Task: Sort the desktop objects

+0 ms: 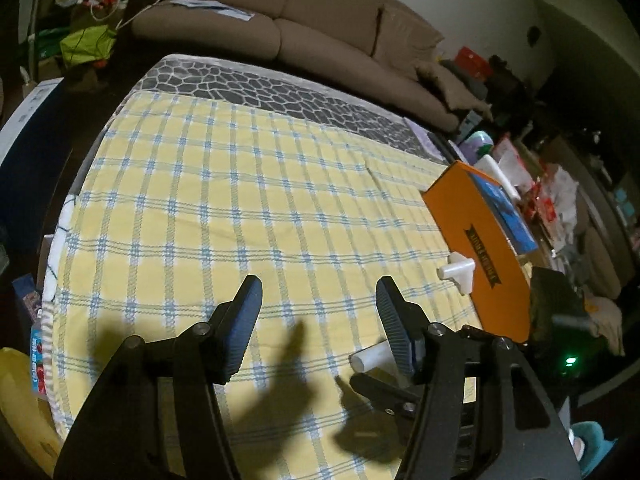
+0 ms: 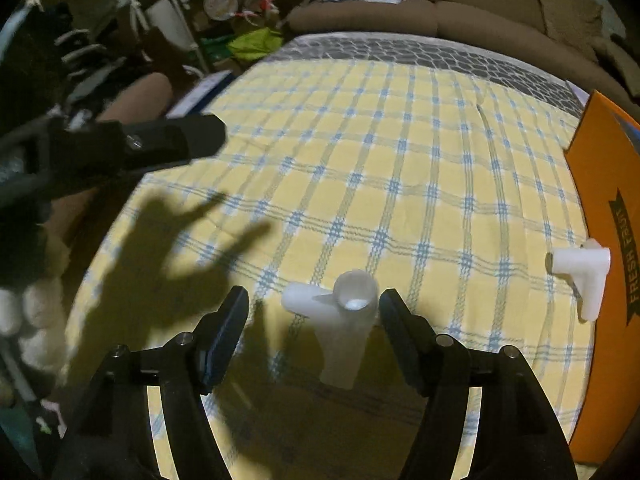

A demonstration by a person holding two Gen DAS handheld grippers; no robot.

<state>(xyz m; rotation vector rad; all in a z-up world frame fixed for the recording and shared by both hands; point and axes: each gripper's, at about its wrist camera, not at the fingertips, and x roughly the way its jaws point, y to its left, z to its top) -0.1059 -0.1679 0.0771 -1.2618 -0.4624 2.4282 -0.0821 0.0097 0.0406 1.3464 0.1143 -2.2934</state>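
Note:
A white three-way pipe fitting lies on the yellow checked cloth, between the open fingers of my right gripper; the fingers do not touch it. Its end shows in the left wrist view beside my right finger. A second white fitting rests against the edge of the orange box; it also shows in the left wrist view. My left gripper is open and empty above the cloth, and shows at the left of the right wrist view.
The orange box lies flat at the table's right edge with a blue book on it. A brown sofa stands behind the table. Clutter lies on the floor to the left and right.

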